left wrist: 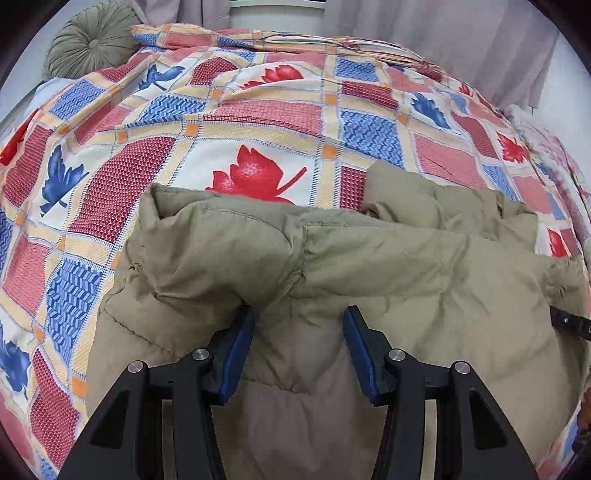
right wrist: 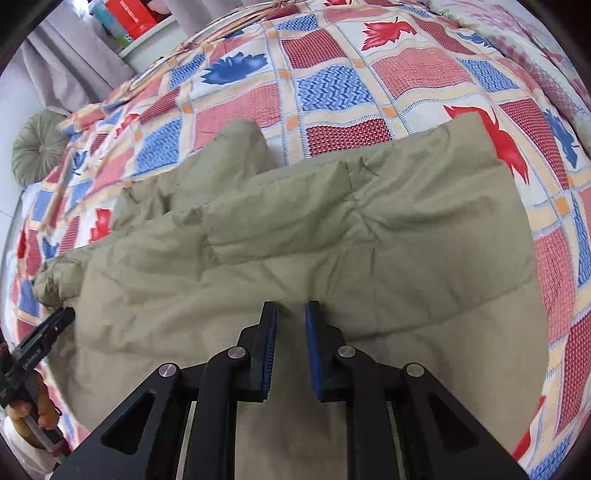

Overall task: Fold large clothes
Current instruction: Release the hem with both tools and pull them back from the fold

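A khaki padded jacket (left wrist: pixel 369 266) lies spread on the patterned bedspread (left wrist: pixel 258 122), with a sleeve folded across its body. My left gripper (left wrist: pixel 299 317) is open, its blue pads wide apart just above the jacket, at the lower edge of the folded sleeve. In the right wrist view the jacket (right wrist: pixel 332 240) fills the middle. My right gripper (right wrist: pixel 291 308) hovers over the jacket's body with its jaws a narrow gap apart and nothing between them. The left gripper (right wrist: pixel 61 317) shows at the jacket's left edge there, and the right gripper's tip shows at the right edge of the left wrist view (left wrist: pixel 569 321).
The bedspread (right wrist: pixel 369 74) has red and blue leaf squares. A round green cushion (left wrist: pixel 92 40) sits at the bed's far corner. Grey curtains (left wrist: pixel 461 37) hang behind the bed. A shelf with colourful boxes (right wrist: pixel 129 18) stands beyond it.
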`<state>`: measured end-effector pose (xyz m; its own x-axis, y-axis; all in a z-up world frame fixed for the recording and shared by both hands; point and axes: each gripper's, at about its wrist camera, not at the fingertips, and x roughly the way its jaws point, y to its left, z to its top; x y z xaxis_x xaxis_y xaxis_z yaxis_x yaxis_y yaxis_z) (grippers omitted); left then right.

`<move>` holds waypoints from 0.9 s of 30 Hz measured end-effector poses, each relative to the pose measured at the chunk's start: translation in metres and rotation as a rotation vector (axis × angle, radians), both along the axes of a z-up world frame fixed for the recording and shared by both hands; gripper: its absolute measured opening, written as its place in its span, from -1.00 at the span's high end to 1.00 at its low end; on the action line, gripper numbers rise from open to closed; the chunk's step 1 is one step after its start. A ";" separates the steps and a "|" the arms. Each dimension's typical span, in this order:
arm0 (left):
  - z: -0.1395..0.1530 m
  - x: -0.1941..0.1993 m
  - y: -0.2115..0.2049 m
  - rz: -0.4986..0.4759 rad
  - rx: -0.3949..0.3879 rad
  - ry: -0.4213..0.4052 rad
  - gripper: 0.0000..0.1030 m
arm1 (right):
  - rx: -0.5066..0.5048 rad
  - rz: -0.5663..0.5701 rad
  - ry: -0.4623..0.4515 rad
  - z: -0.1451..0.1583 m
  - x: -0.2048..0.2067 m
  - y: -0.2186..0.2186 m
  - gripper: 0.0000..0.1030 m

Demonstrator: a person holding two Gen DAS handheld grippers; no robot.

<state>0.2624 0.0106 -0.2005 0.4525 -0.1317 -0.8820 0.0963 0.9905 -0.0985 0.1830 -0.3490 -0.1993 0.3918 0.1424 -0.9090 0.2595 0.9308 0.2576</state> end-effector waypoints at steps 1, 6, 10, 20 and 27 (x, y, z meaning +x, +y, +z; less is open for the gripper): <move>-0.005 0.008 0.000 0.012 0.010 -0.007 -0.04 | -0.011 -0.008 -0.002 -0.005 0.005 -0.003 0.72; -0.020 0.040 -0.008 0.022 0.036 -0.020 -0.04 | -0.036 -0.037 -0.028 -0.026 0.034 -0.009 0.72; -0.027 0.063 -0.001 0.071 0.037 0.001 -0.04 | -0.021 -0.065 -0.047 -0.036 0.047 -0.014 0.73; -0.001 0.052 0.052 0.098 0.137 -0.018 -0.04 | -0.151 -0.138 -0.088 0.010 0.030 -0.047 0.65; -0.052 0.077 0.070 0.246 0.087 0.068 -0.31 | -0.080 -0.191 0.022 -0.036 0.030 -0.091 0.66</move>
<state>0.3395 0.0802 -0.2524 0.4007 0.0523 -0.9147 -0.1527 0.9882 -0.0104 0.2126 -0.4403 -0.2348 0.3843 -0.0052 -0.9232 0.4378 0.8814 0.1772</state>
